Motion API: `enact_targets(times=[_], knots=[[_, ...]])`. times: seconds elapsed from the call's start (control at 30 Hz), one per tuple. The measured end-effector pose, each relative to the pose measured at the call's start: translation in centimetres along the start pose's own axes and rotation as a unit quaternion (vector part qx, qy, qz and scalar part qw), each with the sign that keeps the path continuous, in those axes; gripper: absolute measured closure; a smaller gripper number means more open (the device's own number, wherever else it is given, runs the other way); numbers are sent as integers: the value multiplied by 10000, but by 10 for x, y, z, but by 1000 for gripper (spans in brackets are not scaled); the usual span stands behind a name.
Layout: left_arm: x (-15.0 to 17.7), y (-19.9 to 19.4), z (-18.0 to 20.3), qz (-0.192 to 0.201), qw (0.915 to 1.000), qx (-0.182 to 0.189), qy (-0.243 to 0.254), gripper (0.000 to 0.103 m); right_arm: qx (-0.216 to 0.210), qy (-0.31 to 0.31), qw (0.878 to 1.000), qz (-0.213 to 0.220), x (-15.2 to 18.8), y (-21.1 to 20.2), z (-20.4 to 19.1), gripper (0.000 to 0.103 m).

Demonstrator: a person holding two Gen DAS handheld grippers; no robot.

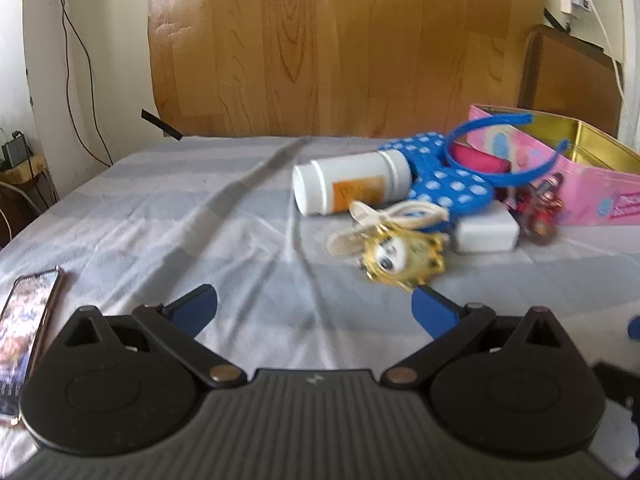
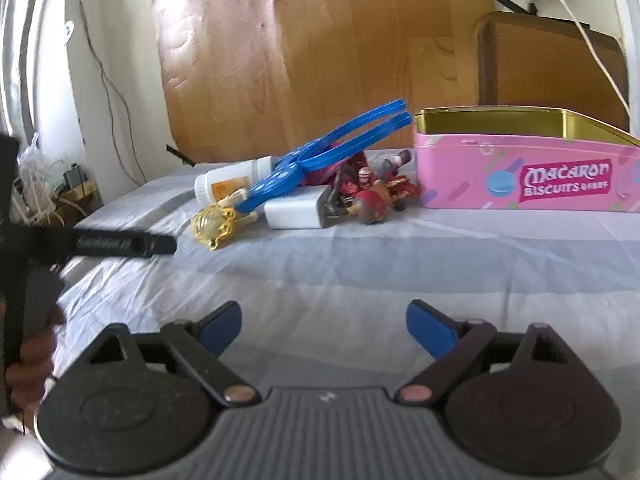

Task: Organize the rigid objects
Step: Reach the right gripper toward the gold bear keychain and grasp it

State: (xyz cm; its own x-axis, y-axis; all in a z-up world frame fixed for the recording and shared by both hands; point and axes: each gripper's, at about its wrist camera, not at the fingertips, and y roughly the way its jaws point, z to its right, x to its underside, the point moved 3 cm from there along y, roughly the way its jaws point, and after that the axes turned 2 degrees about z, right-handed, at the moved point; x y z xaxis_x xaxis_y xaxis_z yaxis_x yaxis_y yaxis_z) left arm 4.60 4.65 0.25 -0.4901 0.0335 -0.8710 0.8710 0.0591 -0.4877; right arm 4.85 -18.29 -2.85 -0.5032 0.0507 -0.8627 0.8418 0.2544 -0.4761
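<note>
Both claws spread, nothing held. Pile of oddments ahead: white bottle [image 1: 352, 182] lying crosswise, right of left gripper [image 1: 314, 312]; pink tin [image 2: 528, 172] beyond, nearer right gripper [image 2: 324, 326]

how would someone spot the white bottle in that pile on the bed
Start at the pink biscuit tin on the grey bedsheet and follow the pile of small things away from it. At the far end lies the white bottle, on its side. It alone is a plain white cylinder with an orange label.
</note>
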Motion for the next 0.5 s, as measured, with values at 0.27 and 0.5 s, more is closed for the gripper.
enact_targets(times=[0.27,0.5], knots=[[2,23,-3,-341,9985,387,-163,0,10,-76,10000,-59,0,8,-8,34],[8,19,-8,-353,9978,475,-286,0,84,-166,9998,-28,1,14,-13,32]])
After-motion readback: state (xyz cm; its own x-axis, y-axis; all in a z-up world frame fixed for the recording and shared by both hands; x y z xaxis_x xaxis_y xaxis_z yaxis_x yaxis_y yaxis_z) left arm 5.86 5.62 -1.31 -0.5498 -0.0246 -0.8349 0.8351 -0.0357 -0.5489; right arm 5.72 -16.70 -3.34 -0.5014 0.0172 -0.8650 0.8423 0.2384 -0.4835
